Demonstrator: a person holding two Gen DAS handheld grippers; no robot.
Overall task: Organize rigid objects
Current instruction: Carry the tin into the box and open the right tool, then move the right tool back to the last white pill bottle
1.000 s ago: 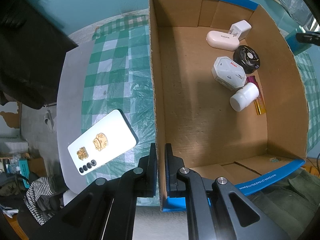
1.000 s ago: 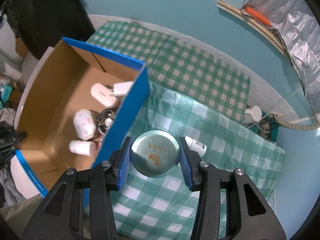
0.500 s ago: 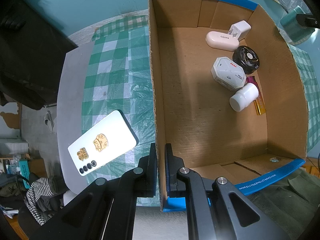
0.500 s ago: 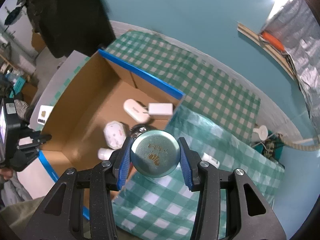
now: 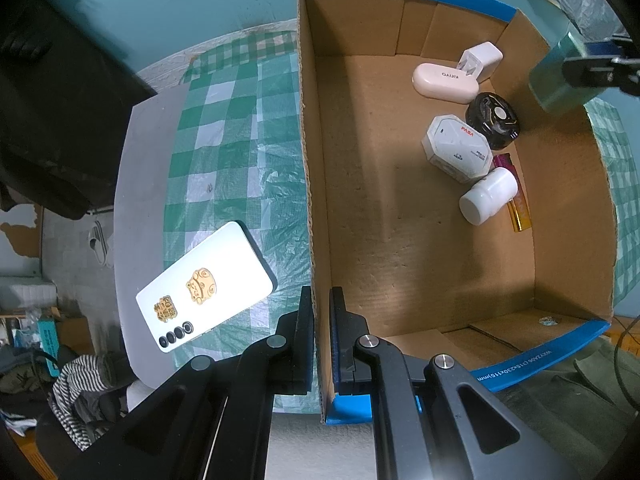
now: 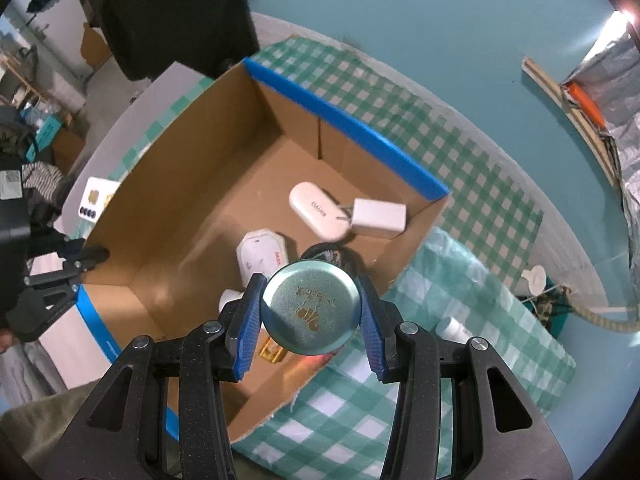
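Observation:
An open cardboard box with blue-taped rims stands on the checked tablecloth. My left gripper points down and is shut on the box's left wall. In the box lie a white oval case, a white charger, a black round object, a white hexagonal device, a white bottle and a gold stick. My right gripper is shut on a round teal tin and hangs over the box near its right wall. The left wrist view shows that tin at the upper right.
A white phone lies face down on the table left of the box. A small white bottle lies on the green checked cloth right of the box. Dark clothing and clutter lie beyond the table's edge.
My right gripper has carried the teal tin from above the tablecloth leftward to above the box, rolling a little. My left gripper has kept its hold on the wall.

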